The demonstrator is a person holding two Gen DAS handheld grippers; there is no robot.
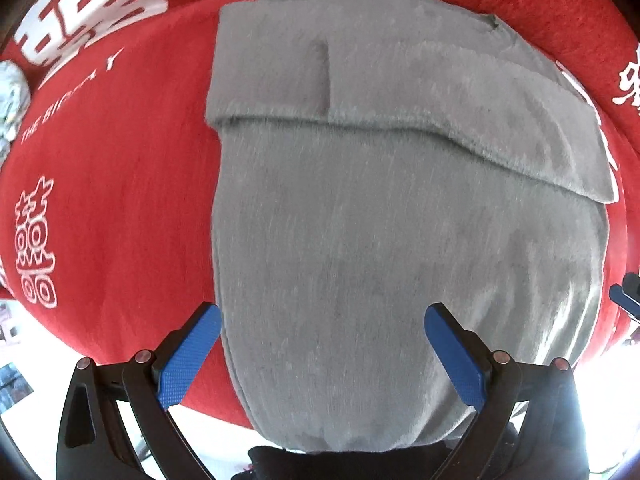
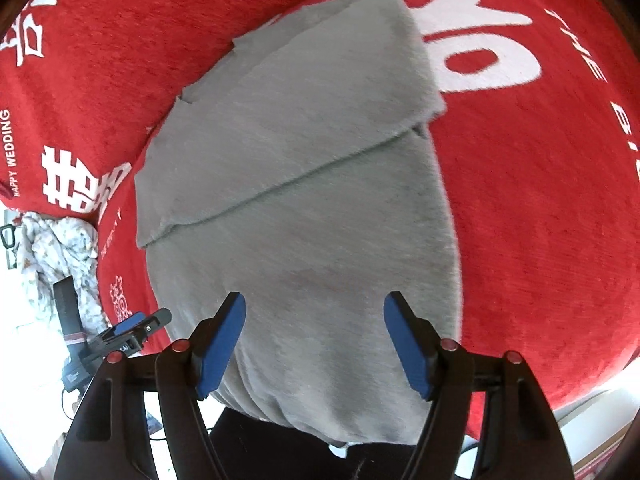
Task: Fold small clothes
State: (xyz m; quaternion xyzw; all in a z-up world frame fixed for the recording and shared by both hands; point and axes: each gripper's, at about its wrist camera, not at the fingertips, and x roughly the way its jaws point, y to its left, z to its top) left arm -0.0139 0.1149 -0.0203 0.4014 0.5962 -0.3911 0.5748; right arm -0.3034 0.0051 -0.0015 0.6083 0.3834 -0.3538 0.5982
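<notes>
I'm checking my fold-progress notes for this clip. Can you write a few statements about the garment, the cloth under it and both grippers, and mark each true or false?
1. The grey knitted garment lies on a red cloth with white lettering. True.
2. Part of the grey garment is already folded over itself. True: a folded flap crosses its far part.
3. The left gripper is clamped on the garment. False: its blue fingers stand apart, gripping nothing.
4. The right gripper is shut. False: it is open, above the garment.
5. The cloth underneath is plain blue. False: it is red with white print.
</notes>
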